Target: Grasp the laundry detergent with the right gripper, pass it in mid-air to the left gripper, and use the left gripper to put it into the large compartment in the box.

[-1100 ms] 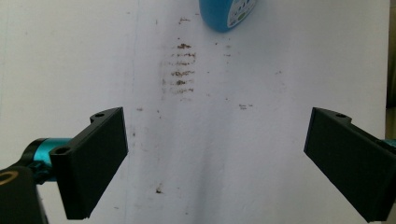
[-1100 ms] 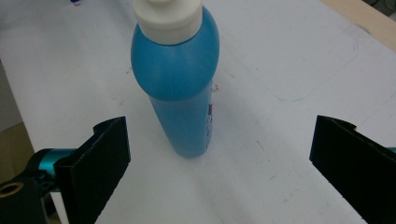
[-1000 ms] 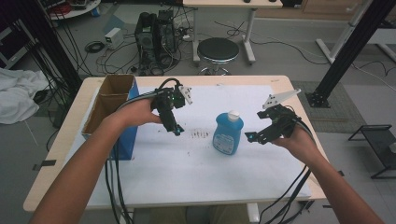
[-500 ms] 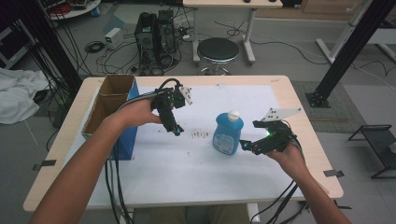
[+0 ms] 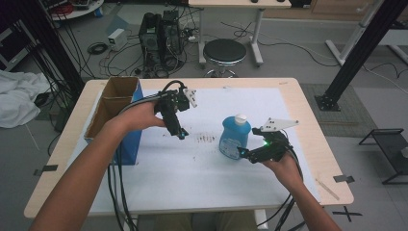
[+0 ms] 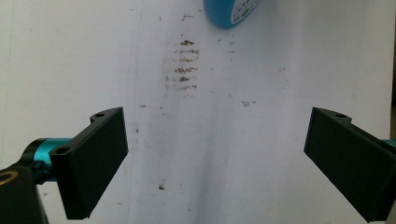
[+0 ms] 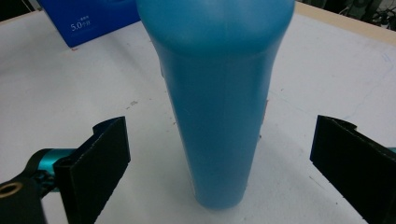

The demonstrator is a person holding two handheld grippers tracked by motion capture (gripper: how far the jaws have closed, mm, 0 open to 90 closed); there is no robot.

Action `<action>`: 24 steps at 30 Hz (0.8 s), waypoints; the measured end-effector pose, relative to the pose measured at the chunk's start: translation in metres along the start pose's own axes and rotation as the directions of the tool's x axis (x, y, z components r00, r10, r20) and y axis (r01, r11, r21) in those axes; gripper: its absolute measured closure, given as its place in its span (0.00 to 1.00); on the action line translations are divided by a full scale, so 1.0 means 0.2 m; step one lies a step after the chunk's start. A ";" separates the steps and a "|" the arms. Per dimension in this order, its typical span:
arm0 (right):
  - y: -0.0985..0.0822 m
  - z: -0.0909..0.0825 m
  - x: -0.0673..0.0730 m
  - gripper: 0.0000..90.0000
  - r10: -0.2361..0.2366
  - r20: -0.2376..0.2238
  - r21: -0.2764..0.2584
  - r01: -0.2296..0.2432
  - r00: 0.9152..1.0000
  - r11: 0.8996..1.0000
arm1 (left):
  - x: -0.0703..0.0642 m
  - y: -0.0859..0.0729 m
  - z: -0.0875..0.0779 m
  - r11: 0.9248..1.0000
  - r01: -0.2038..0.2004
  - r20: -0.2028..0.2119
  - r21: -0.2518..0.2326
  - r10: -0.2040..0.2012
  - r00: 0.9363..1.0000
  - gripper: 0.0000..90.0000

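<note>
I have the right gripper [image 7: 219, 172] with jaws wide apart, the blue bottle [image 7: 217, 93] upright between them, untouched. If I close off-centre, one jaw could tip it. My left gripper [image 6: 215, 163] hangs open above the stained worktop [image 6: 56, 60].

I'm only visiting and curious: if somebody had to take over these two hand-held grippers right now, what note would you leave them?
Right gripper: open, jaws either side of the blue bottle, not yet closed on it.
Left gripper: open and empty, held above the brown smudges on the white sheet.
Bottle: upright on the sheet, cap on, right of the smudges. Blue box stands at the table's left edge.
Done: right gripper lined up with the bottle.
Left: probably close on the bottle and lift it; the smudges likely need cleaning.
</note>
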State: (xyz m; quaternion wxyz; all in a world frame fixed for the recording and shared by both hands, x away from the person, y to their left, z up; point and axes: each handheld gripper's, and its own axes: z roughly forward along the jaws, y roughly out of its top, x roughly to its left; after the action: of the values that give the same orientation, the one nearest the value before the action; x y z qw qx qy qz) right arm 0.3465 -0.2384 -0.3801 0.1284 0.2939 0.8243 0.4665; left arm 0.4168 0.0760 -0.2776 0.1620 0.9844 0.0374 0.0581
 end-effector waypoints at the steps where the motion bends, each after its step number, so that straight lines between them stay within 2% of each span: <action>1: 0.00 0.01 0.00 0.04 0.010 0.005 -0.002 -0.010 1.000 1.000 | 0.00 0.00 0.00 1.000 0.001 -0.001 0.000 -0.001 1.000 0.07; 4: 0.00 0.03 0.00 0.04 -0.002 0.005 -0.022 0.002 1.000 1.000 | 0.00 0.00 0.00 1.000 0.001 -0.001 -0.006 -0.001 1.000 0.07; 24: -0.04 0.18 -0.01 0.05 0.037 -0.007 -0.127 -0.038 0.999 0.991 | 0.02 0.00 0.01 1.000 0.001 0.007 0.003 -0.001 1.000 0.07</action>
State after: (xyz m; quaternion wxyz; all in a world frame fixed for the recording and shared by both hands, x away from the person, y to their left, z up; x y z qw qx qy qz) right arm 0.3626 -0.2177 -0.4052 0.1363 0.2995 0.7875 0.5212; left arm 0.4204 0.0762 -0.2790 0.1605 0.9848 0.0373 0.0545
